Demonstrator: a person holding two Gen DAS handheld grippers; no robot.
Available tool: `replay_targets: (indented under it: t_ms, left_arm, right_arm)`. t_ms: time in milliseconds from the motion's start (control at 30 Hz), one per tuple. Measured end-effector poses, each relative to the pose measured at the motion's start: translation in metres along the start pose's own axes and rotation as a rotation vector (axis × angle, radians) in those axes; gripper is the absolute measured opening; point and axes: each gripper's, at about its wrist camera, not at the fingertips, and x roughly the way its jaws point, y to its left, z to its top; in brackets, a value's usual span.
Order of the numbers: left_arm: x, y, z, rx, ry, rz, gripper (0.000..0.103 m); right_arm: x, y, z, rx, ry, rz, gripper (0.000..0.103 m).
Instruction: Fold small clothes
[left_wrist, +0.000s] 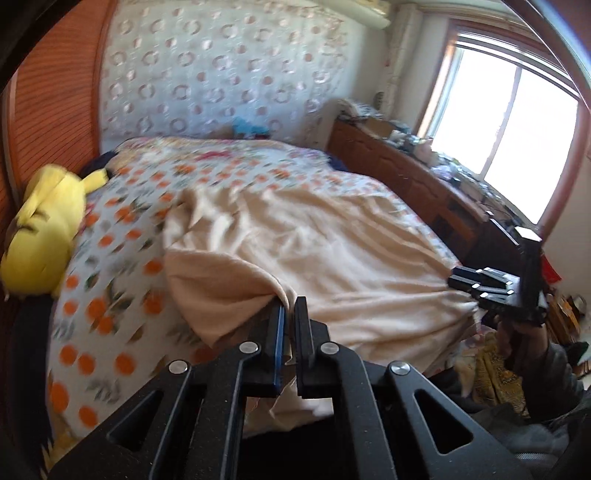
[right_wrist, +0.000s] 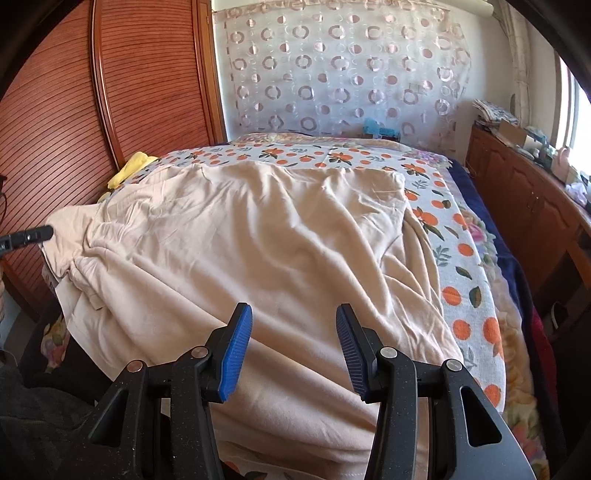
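Note:
A cream-beige garment (left_wrist: 303, 240) lies spread and wrinkled on the bed. It fills the middle of the right wrist view (right_wrist: 240, 236). My left gripper (left_wrist: 290, 306) is shut on a fold of the garment's near edge and lifts it slightly. My right gripper (right_wrist: 293, 314) is open with blue pads, hovering over the garment's near hem, holding nothing. The right gripper also shows in the left wrist view (left_wrist: 480, 284) at the garment's right edge. The left gripper's tip (right_wrist: 33, 234) shows at the left of the right wrist view.
The bed has an orange-fruit print cover (right_wrist: 454, 251). A yellow plush toy (left_wrist: 48, 218) lies at the bed's left side against a wooden wardrobe (right_wrist: 110, 92). A wooden cabinet (left_wrist: 406, 173) with clutter stands under the window (left_wrist: 517, 122). A patterned curtain (right_wrist: 332, 66) hangs behind.

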Motion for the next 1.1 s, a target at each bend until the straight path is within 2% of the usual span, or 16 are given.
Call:
replay_targets:
  t_ms: [267, 467, 533, 667, 733, 767, 833, 867, 900, 967, 1100]
  left_arm:
    - [0.049, -0.11, 0.07, 0.221, 0.007, -0.202, 0.005]
    - [0.082, -0.194, 0.093, 0.346, 0.069, -0.365, 0.005]
    - [0.091, -0.212, 0.095, 0.362, 0.096, -0.39, 0.005]
    - [0.104, -0.222, 0.094, 0.411, 0.131, -0.357, 0.006]
    - [0.107, -0.217, 0.096, 0.403, 0.137, -0.364, 0.028]
    - [0.106, -0.213, 0.097, 0.396, 0.131, -0.361, 0.045]
    - [0.102, -0.208, 0.098, 0.402, 0.118, -0.321, 0.053]
    - [0.103, -0.208, 0.098, 0.406, 0.114, -0.305, 0.064]
    - [0.1, -0.2, 0.1, 0.405, 0.102, -0.289, 0.071]
    - [0.094, -0.183, 0.103, 0.394, 0.073, -0.244, 0.076]
    - [0.085, -0.141, 0.104, 0.36, 0.042, -0.153, 0.077]
  right_arm:
    - [-0.031, -0.026, -0.013, 0.078, -0.053, -0.031, 0.049]
    - [-0.059, -0.054, -0.028, 0.121, -0.086, -0.087, 0.049]
    - [-0.068, -0.064, -0.033, 0.145, -0.098, -0.105, 0.049]
    - [-0.077, -0.079, -0.041, 0.178, -0.102, -0.129, 0.049]
    - [-0.077, -0.082, -0.043, 0.181, -0.095, -0.138, 0.049]
    - [-0.075, -0.081, -0.043, 0.182, -0.093, -0.141, 0.049]
    - [-0.073, -0.076, -0.04, 0.18, -0.091, -0.141, 0.049]
    - [-0.072, -0.074, -0.038, 0.18, -0.091, -0.141, 0.049]
    - [-0.073, -0.072, -0.038, 0.179, -0.092, -0.138, 0.049]
    - [-0.07, -0.067, -0.033, 0.176, -0.094, -0.13, 0.049]
    - [-0.065, -0.068, -0.025, 0.147, -0.091, -0.104, 0.049]
